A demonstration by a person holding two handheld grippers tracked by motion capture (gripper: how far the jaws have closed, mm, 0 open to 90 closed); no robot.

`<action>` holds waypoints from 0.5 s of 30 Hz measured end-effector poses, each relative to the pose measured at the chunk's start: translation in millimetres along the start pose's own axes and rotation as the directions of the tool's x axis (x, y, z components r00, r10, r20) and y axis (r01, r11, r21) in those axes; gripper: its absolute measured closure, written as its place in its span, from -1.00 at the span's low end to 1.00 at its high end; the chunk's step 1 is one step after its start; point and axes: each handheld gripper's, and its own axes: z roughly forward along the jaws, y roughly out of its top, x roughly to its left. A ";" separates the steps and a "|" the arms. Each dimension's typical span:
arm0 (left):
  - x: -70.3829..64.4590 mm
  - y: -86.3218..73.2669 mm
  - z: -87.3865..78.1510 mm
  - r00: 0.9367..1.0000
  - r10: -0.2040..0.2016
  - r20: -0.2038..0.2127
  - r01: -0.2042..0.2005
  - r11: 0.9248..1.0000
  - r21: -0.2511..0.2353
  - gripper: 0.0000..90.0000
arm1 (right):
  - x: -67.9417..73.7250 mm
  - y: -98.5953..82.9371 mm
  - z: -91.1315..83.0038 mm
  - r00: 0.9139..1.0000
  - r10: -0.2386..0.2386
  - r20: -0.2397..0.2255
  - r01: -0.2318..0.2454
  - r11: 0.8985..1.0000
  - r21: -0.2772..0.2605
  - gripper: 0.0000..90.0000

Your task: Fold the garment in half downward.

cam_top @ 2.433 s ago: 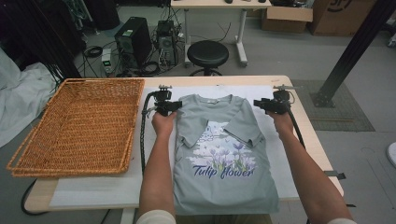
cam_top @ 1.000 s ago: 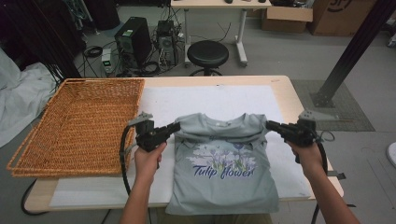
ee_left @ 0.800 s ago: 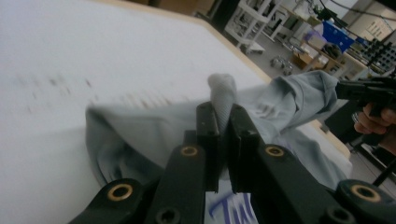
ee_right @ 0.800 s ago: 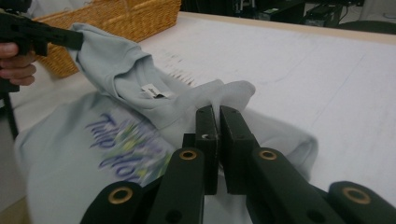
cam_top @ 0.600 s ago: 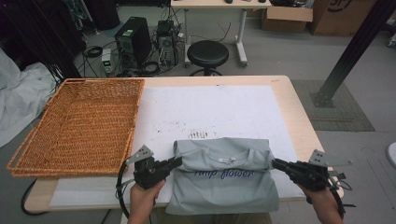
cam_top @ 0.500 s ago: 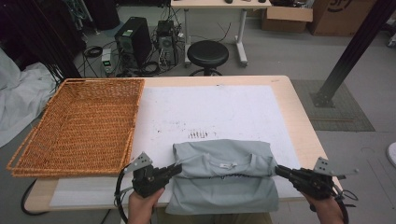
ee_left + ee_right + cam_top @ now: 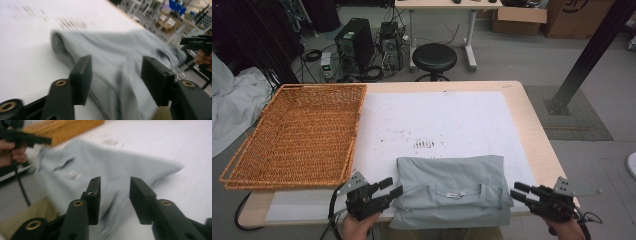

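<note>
at the table's near edge the folded grey t-shirt [image 7: 451, 192] lies doubled over, collar up. left gripper [image 7: 391, 188] and right gripper [image 7: 518, 192] flank it, jaws parted and empty, apparently releasing the finished fold.

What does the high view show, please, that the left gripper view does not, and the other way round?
The high view alone takes in the wicker basket, the stool behind the table and the shirt's collar label. The left gripper view alone gives a close look along the left gripper, its jaws apart over the shirt's near edge. Both show the folded grey shirt, the white mat and the right gripper.
</note>
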 end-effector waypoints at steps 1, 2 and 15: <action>2.9 3.6 2.9 1.000 0.013 -0.014 -0.013 1.000 -0.008 -0.11 | -6.7 7.4 1.6 0.999 -0.002 0.032 0.003 1.000 -0.019 0.32; 7.6 9.4 8.9 0.998 0.042 -0.043 -0.042 0.999 -0.011 -0.16 | -11.3 11.7 3.8 0.999 -0.002 0.054 0.003 1.000 -0.017 0.30; 61.4 47.0 75.5 0.987 -0.048 -0.153 0.078 0.977 0.199 -0.15 | -77.3 51.3 72.1 0.984 0.006 0.176 -0.026 0.993 0.114 0.10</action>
